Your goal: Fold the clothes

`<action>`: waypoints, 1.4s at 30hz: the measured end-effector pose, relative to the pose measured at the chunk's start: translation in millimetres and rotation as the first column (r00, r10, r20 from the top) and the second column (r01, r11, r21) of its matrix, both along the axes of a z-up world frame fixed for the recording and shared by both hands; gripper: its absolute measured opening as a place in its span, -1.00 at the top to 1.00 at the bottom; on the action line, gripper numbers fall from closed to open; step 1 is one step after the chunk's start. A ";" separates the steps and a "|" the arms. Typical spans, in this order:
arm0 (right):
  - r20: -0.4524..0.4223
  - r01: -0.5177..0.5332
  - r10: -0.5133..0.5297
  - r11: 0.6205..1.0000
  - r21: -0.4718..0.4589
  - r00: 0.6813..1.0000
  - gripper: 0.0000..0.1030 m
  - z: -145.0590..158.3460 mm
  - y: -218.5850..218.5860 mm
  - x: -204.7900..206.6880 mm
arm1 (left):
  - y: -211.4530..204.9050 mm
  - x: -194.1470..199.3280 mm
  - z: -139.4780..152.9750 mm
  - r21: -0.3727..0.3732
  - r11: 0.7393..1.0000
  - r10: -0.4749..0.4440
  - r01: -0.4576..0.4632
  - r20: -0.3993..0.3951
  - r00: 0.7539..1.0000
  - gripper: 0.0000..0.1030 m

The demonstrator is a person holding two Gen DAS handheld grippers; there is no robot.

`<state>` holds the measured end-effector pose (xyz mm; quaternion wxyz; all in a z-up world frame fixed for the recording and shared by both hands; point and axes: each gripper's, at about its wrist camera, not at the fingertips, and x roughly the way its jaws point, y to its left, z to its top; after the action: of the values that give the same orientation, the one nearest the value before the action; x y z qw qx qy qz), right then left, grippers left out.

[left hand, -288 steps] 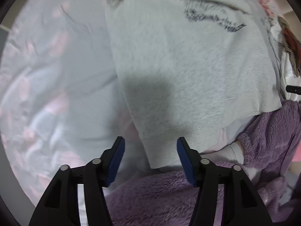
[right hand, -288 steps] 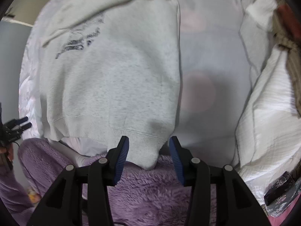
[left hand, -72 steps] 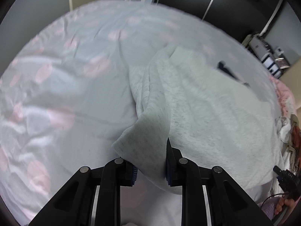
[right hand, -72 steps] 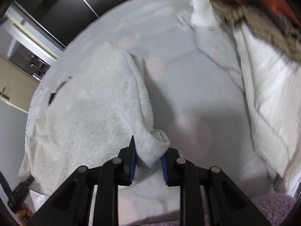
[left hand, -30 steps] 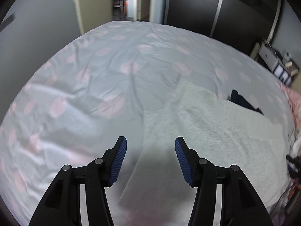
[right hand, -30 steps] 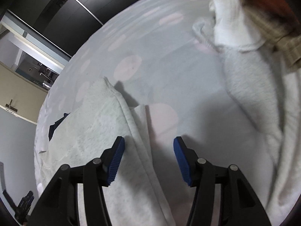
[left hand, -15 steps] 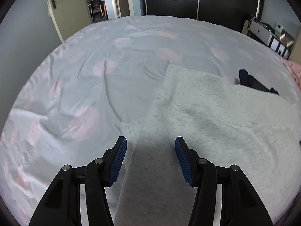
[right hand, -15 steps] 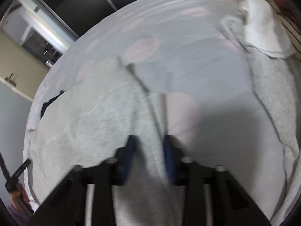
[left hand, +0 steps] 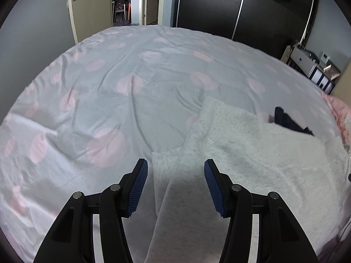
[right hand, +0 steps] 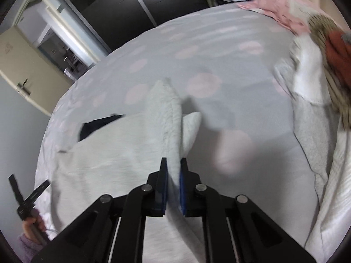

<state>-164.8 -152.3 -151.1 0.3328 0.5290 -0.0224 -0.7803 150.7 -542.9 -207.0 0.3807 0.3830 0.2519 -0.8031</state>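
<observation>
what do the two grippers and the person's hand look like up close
Both the left gripper and right gripper have black angular plastic fingers with silver round pivot screws and blue ribbed pads. Pale slots run down the finger bases. No cables or markings show on them. At the right view's lower left, a hand shows a fuzzy purple sleeve.

fuzzy matt cloth sweatshirt (left hand: 252, 153), smooth cloth bedsheet (left hand: 109, 92), glossy wardrobe (left hand: 241, 6)
</observation>
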 end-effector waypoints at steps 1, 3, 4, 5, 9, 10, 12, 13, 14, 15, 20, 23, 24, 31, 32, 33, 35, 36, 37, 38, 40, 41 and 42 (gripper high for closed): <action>0.008 -0.019 0.019 1.000 0.002 1.000 0.84 9.7 -8.3 4.4 | 0.9 1.7 2.6 -0.006 1.000 -0.007 0.007 -0.007 1.000 -0.07; 0.024 -0.056 0.056 0.998 0.006 0.998 0.85 29.2 -25.0 13.3 | 2.6 5.0 7.9 -0.018 1.000 -0.020 0.019 -0.022 1.000 -0.07; 0.036 -0.068 0.068 0.998 0.006 0.997 0.85 38.1 -33.9 16.9 | 3.4 6.7 10.5 -0.024 0.999 -0.026 0.026 -0.030 0.999 -0.07; 0.049 -0.076 0.076 0.997 0.002 0.996 0.85 45.5 -42.7 18.6 | 3.8 8.6 12.8 -0.027 0.999 -0.032 0.031 -0.038 0.999 -0.07; 0.098 -0.096 0.099 0.995 -0.040 0.990 0.85 80.8 -79.6 31.2 | -5.4 22.3 16.1 0.023 1.000 -0.007 0.009 -0.094 0.996 -0.07; 0.096 -0.106 0.110 0.993 -0.041 0.989 0.85 87.3 -92.2 38.0 | -7.8 25.5 16.6 0.034 0.999 0.001 0.002 -0.107 0.994 -0.07; 0.092 -0.128 0.131 0.991 -0.043 0.987 0.85 100.4 -117.4 51.9 | -12.9 33.0 17.7 0.057 0.998 0.021 -0.013 -0.134 0.991 -0.07; 0.089 -0.139 0.142 0.989 -0.043 0.986 0.85 107.0 -130.0 58.8 | -14.8 36.0 18.3 0.066 0.998 0.026 -0.017 -0.146 0.989 -0.07; 0.087 -0.149 0.153 0.988 -0.044 0.984 0.85 113.5 -142.7 65.7 | -16.7 39.0 18.9 0.075 0.997 0.032 -0.020 -0.157 0.987 -0.07; 0.085 -0.160 0.164 0.986 -0.045 0.983 0.85 120.1 -155.3 72.7 | -18.5 41.9 19.3 0.083 0.996 0.037 -0.023 -0.168 0.985 -0.07; 0.103 -0.215 0.215 0.977 -0.007 0.971 0.85 103.6 -222.8 119.5 | -27.0 55.9 19.8 0.110 0.992 0.076 -0.056 -0.188 0.979 -0.07; 0.117 -0.226 0.223 0.974 0.017 0.968 0.85 81.0 -258.0 147.3 | -31.7 62.8 19.9 0.125 0.990 0.093 -0.068 -0.207 0.974 -0.07; 0.121 -0.230 0.226 0.973 0.025 0.967 0.85 73.5 -269.8 156.5 | -33.4 64.8 19.7 0.131 0.989 0.099 -0.072 -0.214 0.972 -0.07; 0.196 -0.302 0.286 0.952 0.057 0.938 0.85 25.1 -321.7 202.3 | -43.4 65.9 10.8 0.170 0.983 0.110 -0.072 -0.229 0.967 -0.08; 0.209 -0.312 0.294 0.948 0.058 0.933 0.85 18.8 -326.7 208.4 | -44.3 64.6 9.4 0.175 0.982 0.107 -0.068 -0.229 0.967 -0.08; 0.225 -0.323 0.303 0.945 0.059 0.926 0.85 10.9 -331.6 214.6 | -45.2 63.3 8.1 0.180 0.982 0.105 -0.063 -0.229 0.968 -0.08; 0.244 -0.339 0.315 0.939 0.061 0.917 0.85 -0.5 -338.7 223.7 | -46.9 61.7 5.6 0.182 0.981 0.103 -0.063 -0.221 0.970 -0.08; 0.251 -0.347 0.323 0.936 0.061 0.913 0.85 -6.0 -341.1 227.5 | -47.7 61.1 4.4 0.183 0.981 0.104 -0.064 -0.217 0.971 -0.08; 0.257 -0.356 0.330 0.933 0.061 0.908 0.85 -11.6 -343.5 231.3 | -48.8 60.8 2.9 0.184 0.981 0.106 -0.068 -0.209 0.972 -0.08; 0.264 -0.364 0.337 0.929 0.061 0.904 0.85 -17.1 -345.9 235.1 | -50.7 61.0 0.4 0.186 0.979 0.114 -0.078 -0.194 0.974 -0.08; 0.283 -0.374 0.344 0.926 0.055 0.895 0.85 -28.4 -347.2 239.0 | -54.9 63.2 -4.5 0.200 0.975 0.136 -0.100 -0.176 0.975 -0.08; 0.291 -0.377 0.347 0.925 0.052 0.892 0.85 -33.2 -347.8 240.3 | -57.1 64.9 -7.0 0.210 0.971 0.149 -0.112 -0.171 0.974 -0.07; 0.302 -0.380 0.350 0.924 0.044 0.887 0.85 -39.5 -348.0 240.9 | -59.0 66.6 -9.0 0.219 0.968 0.161 -0.123 -0.168 0.972 -0.08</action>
<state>76.0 -500.3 -190.6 0.4394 0.6481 0.0691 -0.6182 217.3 -601.9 -216.0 0.3706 0.3254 0.3952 -0.7750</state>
